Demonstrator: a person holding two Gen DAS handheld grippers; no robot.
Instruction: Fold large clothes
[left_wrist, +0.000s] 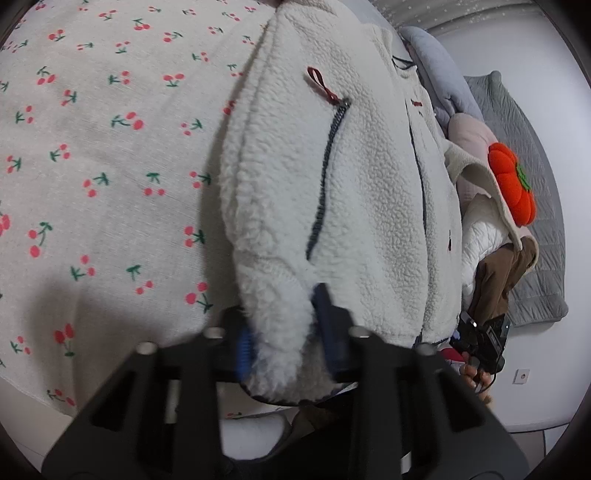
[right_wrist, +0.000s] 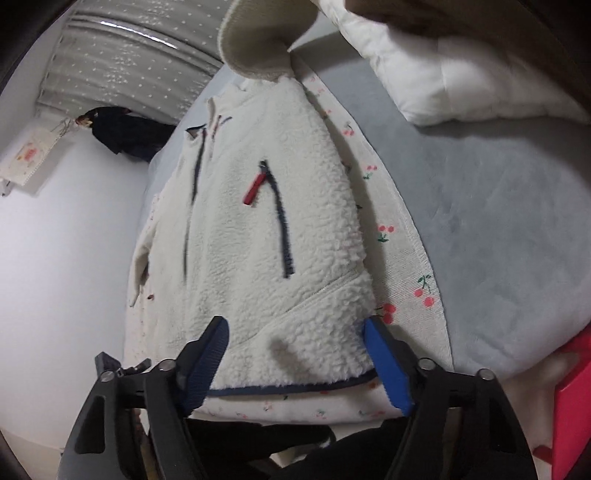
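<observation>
A white fleece jacket (left_wrist: 369, 192) with navy zippers and a red zip pull lies on a cherry-print sheet (left_wrist: 103, 155). My left gripper (left_wrist: 284, 339) is shut on the jacket's bottom hem, with fleece bunched between its blue pads. In the right wrist view the jacket (right_wrist: 266, 229) lies flat ahead. My right gripper (right_wrist: 295, 354) is open, its blue fingers (right_wrist: 388, 362) spread on either side of the navy-trimmed hem corner, just above it. The right gripper also shows in the left wrist view (left_wrist: 484, 343), beyond the jacket's far side.
An orange pumpkin cushion (left_wrist: 511, 184), a pink pillow and a grey quilt (left_wrist: 532, 155) lie past the jacket. A brown garment (left_wrist: 495, 280) is beside them. A white pillow (right_wrist: 443, 62), a grey blanket (right_wrist: 498, 221) and a red box (right_wrist: 576, 398) are to the right.
</observation>
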